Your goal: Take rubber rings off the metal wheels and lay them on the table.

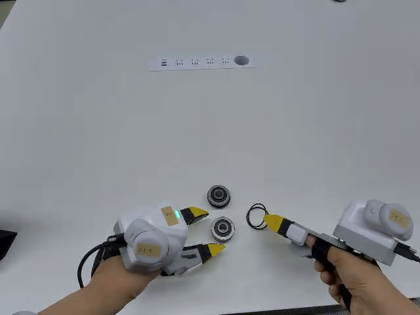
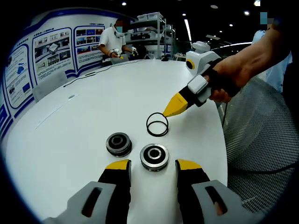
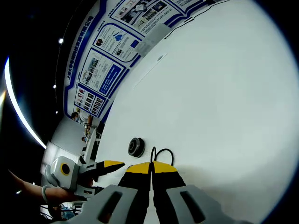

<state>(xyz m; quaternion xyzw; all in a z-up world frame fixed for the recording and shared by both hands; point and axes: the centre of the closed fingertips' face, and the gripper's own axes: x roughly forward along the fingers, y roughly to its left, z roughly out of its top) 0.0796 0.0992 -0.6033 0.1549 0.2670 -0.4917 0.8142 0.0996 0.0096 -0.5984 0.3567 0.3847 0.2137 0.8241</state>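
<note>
Two small metal wheels lie near the table's front edge. The nearer wheel (image 1: 223, 228) (image 2: 154, 157) has a bare silver rim and sits just ahead of my open left gripper (image 1: 205, 231) (image 2: 153, 167), between the lines of its jaws. The farther wheel (image 1: 218, 195) (image 2: 118, 143) (image 3: 135, 146) has a dark rim. Thin black rubber rings (image 1: 257, 216) (image 2: 157, 124) (image 3: 162, 153) lie flat to the right of the wheels. My right gripper (image 1: 270, 221) (image 3: 150, 166) is shut, its yellow tips at the rings' edge, and one ring runs into the seam between them.
A white power strip (image 1: 201, 62) lies far back on the white table (image 1: 295, 131). A black cable (image 1: 88, 259) trails from the left gripper. The table's front edge (image 1: 275, 308) runs just below my hands. People stand at a distant bench.
</note>
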